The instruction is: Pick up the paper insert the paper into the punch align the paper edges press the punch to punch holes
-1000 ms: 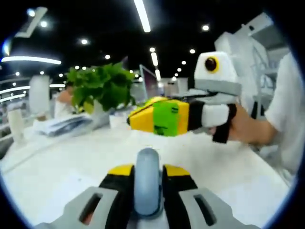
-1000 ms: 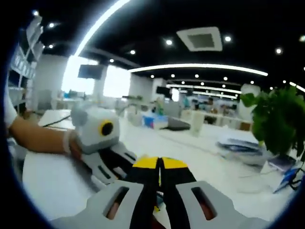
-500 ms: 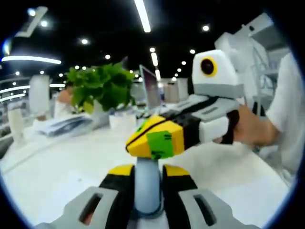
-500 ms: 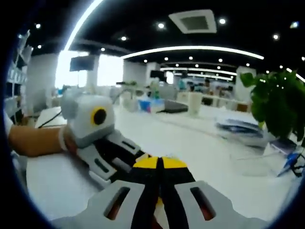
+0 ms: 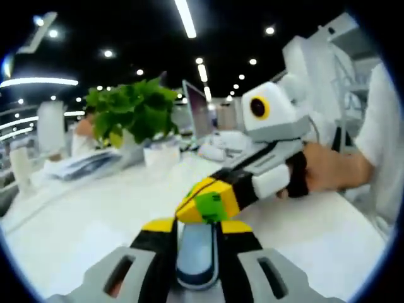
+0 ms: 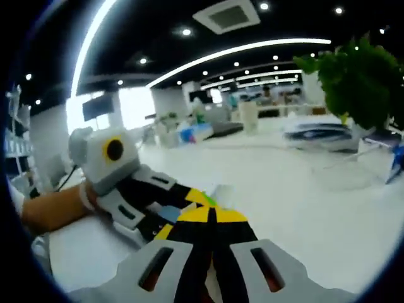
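Note:
In the left gripper view my left gripper (image 5: pixel 197 227) rises from the bottom, shut on a rounded blue-grey punch (image 5: pixel 197 260) held between its jaws. My right gripper (image 5: pixel 205 203) comes in from the right, held by a person's hand (image 5: pixel 325 169). Its yellow tip with a green sticker rests on top of the punch, just beyond the left jaws. In the right gripper view the right gripper (image 6: pixel 211 218) is shut, jaws pressed together, right against the left gripper (image 6: pixel 180 214), which reaches in from the left with a strip of blue between its yellow tips.
Everything stands on a white table (image 5: pixel 76 214). A green potted plant (image 5: pixel 129 113) and a stack of papers (image 5: pixel 82 164) are at the far side, with a laptop (image 5: pixel 196 113) behind. A clear container (image 6: pixel 344 173) sits beside the plant (image 6: pixel 360 76).
The right gripper has come down and closer, from hovering above the table to its tip resting on the punch held in the left jaws. The left gripper kept its hold.

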Demonstrator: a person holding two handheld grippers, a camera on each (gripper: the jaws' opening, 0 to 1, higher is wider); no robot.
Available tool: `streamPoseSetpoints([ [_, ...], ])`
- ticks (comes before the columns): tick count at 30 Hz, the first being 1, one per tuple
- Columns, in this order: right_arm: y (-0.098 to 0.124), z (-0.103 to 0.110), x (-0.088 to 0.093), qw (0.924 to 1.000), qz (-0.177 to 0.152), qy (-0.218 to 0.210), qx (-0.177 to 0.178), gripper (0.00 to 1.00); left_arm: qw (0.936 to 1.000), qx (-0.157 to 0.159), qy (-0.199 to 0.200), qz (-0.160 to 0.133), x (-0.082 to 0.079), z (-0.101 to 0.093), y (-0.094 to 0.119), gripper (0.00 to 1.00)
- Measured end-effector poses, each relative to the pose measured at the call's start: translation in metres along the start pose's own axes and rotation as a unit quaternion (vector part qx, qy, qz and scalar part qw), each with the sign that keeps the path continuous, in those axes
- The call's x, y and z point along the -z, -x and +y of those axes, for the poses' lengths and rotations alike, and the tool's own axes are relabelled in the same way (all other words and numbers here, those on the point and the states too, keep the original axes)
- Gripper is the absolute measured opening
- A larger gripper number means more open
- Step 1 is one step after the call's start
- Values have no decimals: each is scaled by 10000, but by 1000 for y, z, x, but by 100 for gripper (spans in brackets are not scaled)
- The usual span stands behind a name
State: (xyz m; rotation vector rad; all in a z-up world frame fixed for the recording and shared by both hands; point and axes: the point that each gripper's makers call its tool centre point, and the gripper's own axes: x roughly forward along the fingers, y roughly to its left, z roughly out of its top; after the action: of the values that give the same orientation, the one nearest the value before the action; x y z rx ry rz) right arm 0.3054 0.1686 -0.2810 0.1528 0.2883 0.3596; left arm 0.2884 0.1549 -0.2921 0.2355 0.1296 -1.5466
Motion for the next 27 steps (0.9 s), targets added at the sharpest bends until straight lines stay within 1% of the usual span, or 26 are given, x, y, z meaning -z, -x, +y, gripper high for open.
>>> streamPoseSetpoints([
  [8, 2, 5, 1, 10000, 3, 24, 40, 1, 10000, -4, -1, 2, 1, 0, 1, 26],
  [10, 2, 7, 0, 9998, 48, 197, 87, 2, 10000, -8, 17, -5, 1, 2, 2, 26],
  [11, 3, 9, -1, 9993, 59, 349, 118, 2, 10000, -7, 32, -12, 0, 2, 2, 26],
  [13, 3, 11, -4, 9988, 30, 462, 134, 2, 10000, -12, 45, -20, 0, 1, 2, 26],
  [14, 4, 15, -8, 9983, -11, 563, 126, 2, 10000, -13, 42, -21, 0, 0, 2, 26],
  [15, 5, 15, -9, 9984, -20, 550, 124, 2, 10000, -14, 41, -22, 0, 0, 2, 26],
  [16, 6, 22, -18, 9980, -171, 604, 30, 2, 10000, -15, 45, -23, 0, 0, 3, 26],
  [17, 6, 23, -19, 9981, -128, 599, 50, 2, 10000, -14, 47, -21, 0, 0, 3, 26],
  [18, 5, 23, -17, 9974, -20, 711, 89, 2, 10000, -18, 44, -19, 0, -1, 3, 26],
  [19, 4, 23, -17, 9960, 5, 887, 144, 3, 10000, -20, 48, -22, 0, 0, 3, 26],
  [20, 5, 26, -18, 9960, -37, 881, 128, 3, 10000, -20, 58, -26, 0, -1, 3, 26],
  [21, 5, 31, -24, 9955, -157, 931, -1, 3, 10000, -19, 57, -27, 0, -1, 3, 26],
  [22, 6, 35, -33, 9957, -295, 870, -147, 4, 10000, -19, 50, -26, 0, -1, 3, 26],
  [23, 8, 32, -34, 9960, -208, 863, -86, 4, 10000, -21, 65, -39, 0, -1, 3, 26],
  [24, 9, 33, -36, 9957, -223, 893, -88, 4, 10000, -22, 69, -38, 0, -1, 3, 26],
  [25, 11, 32, -43, 9939, -427, 1008, -98, 4, 10000, -24, 69, -40, 0, -1, 3, 26],
  [26, 14, 31, -49, 9932, -594, 991, -116, 4, 10000, -30, 66, -41, 0, -2, 4, 27],
  [27, 19, 27, -50, 9935, -631, 938, -102, 4, 10000, -32, 60, -38, 0, -2, 4, 27],
])
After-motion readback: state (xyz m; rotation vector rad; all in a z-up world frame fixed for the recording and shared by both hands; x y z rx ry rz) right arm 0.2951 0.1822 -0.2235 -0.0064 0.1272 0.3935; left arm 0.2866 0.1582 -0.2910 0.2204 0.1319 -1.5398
